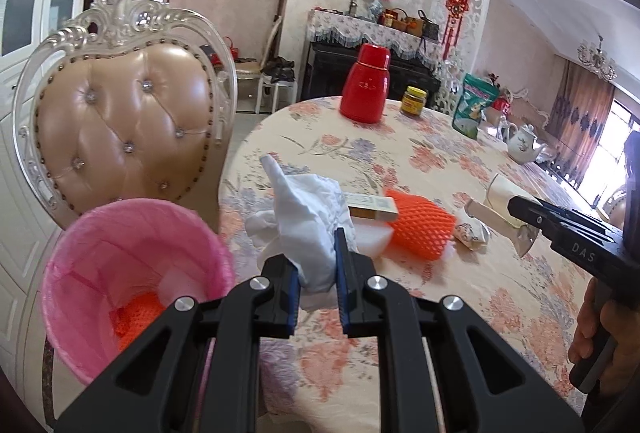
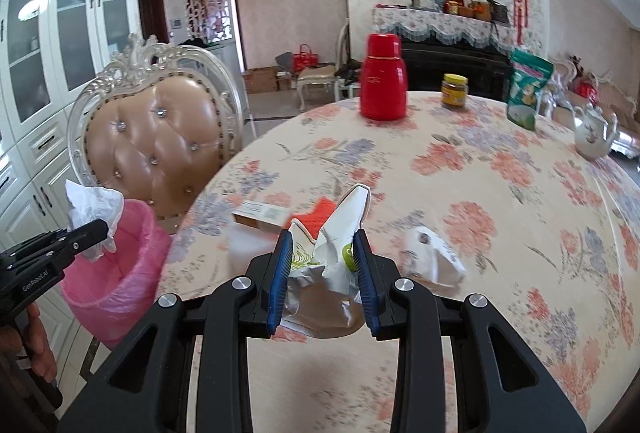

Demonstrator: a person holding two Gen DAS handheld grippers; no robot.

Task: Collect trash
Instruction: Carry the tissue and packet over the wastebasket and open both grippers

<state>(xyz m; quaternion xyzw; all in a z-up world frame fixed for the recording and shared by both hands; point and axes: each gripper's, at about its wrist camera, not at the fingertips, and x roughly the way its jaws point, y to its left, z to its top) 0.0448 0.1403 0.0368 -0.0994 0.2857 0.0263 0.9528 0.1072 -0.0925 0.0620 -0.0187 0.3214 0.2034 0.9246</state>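
The left gripper (image 1: 316, 253) is clamped on one crumpled white tissue (image 1: 308, 217), which sticks up from between its two blue-padded fingers (image 1: 341, 253). In the right wrist view that same wad hangs at the lip of the bin, just over the pink liner. The right gripper (image 2: 322, 253) is closed on one crushed paper wrapper (image 2: 340, 233), white with green print and a brown underside, pinched between its two blue fingers (image 2: 362, 257) and lifted off the cloth.

Just beyond the fingers, four pieces of trash lie on the table (image 1: 460, 297): one orange foam net (image 1: 420, 225), one small flat box (image 1: 370, 207) touching the net's far edge, one white foam piece (image 1: 372, 239) at the net's near left side, and one small crumpled printed wrapper (image 1: 472, 233) just to the net's right.

To the left, one bin with a pink liner (image 1: 132, 273) stands beside the table edge, in front of one tufted chair (image 1: 124, 129). Inside it lie orange net and something white.

Far across the flowered cloth stand one red flask (image 1: 366, 89), one yellow-lidded jar (image 1: 414, 101), one green pouch (image 1: 476, 105) and one white teapot (image 1: 524, 143), all well apart from the trash. A hand (image 1: 596, 329) grips the right tool's handle.
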